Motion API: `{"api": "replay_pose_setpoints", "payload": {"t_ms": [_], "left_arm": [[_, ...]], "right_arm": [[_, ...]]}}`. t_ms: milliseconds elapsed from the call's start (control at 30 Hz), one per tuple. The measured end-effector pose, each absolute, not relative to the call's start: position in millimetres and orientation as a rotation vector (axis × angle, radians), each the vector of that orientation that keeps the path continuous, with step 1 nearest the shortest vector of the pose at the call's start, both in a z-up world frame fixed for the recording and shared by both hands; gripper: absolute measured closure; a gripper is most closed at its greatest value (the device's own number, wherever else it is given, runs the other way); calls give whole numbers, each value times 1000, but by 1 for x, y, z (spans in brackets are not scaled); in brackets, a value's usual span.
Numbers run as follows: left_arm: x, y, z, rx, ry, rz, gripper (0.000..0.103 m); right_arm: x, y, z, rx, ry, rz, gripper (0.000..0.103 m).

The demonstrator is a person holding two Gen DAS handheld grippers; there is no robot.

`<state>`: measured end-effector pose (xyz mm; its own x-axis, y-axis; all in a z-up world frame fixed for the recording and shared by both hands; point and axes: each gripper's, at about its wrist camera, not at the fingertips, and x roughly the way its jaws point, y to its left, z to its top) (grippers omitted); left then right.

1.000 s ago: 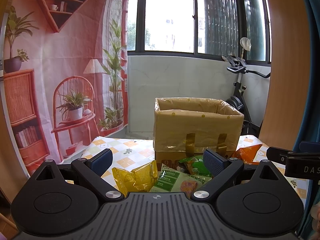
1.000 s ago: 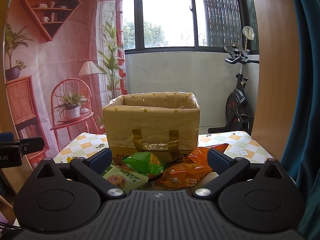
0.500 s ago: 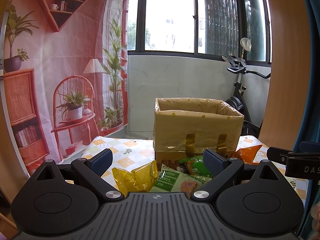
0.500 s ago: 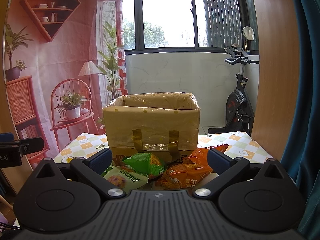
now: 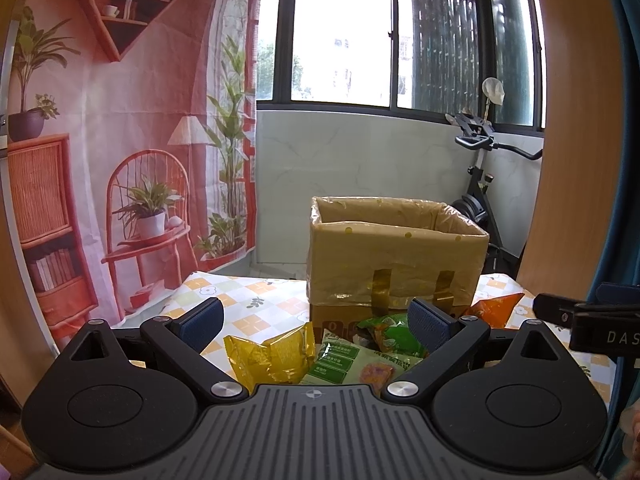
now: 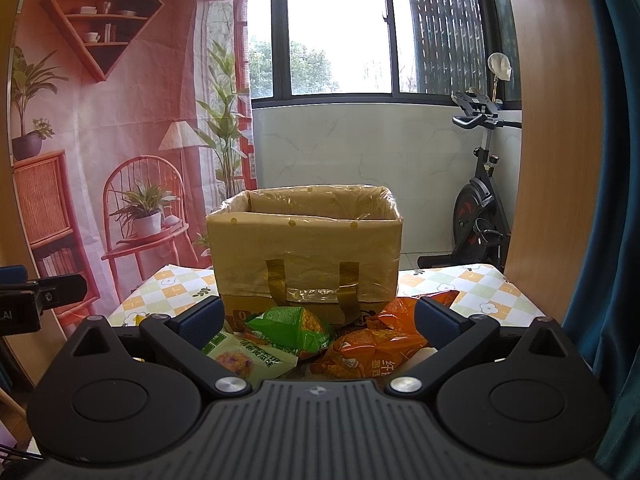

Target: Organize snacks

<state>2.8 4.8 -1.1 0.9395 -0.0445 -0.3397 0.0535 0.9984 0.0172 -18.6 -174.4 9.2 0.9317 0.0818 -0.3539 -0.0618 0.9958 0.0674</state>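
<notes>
So the snacks are all dumped in a little pile on the table, right up against the front of the cardboard box [image 6: 306,258]. In the right wrist view there's a green packet [image 6: 294,330] with what looks like corn printed on it, sitting in the middle just in front of the box. A pale green pouch [image 6: 250,356] lies flat to its left, and two orange bags sit on the right: one big orange bag [image 6: 370,354] up front and another orange bag [image 6: 420,308] behind it, closer to the box. From the left wrist view a crinkly yellow packet [image 5: 270,354] also shows up on the left end of the pile, touching the pale green pouch [image 5: 352,364].

The box is open at the top, lined with yellowish plastic that folds over the rim, with two strips of tape running down the front. It sits on a tablecloth [image 6: 480,290] with a checked flower pattern.

Both grippers hang above the near edge of the table, pointing at the pile. The left gripper [image 5: 316,320] has its jaws spread wide with nothing between them, same deal for the right gripper [image 6: 318,316], wide and empty.

Behind it all there's a pink printed backdrop [image 6: 120,120] on the left and an exercise bike [image 6: 478,204] by the window.
</notes>
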Motion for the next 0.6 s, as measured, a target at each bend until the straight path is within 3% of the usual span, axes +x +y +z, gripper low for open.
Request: {"api": "replay_pose_setpoints", "payload": {"t_ms": [600], "left_arm": [[100, 33, 25, 76, 290, 76, 3]], "right_arm": [[70, -230, 29, 84, 276, -22, 0]]}}
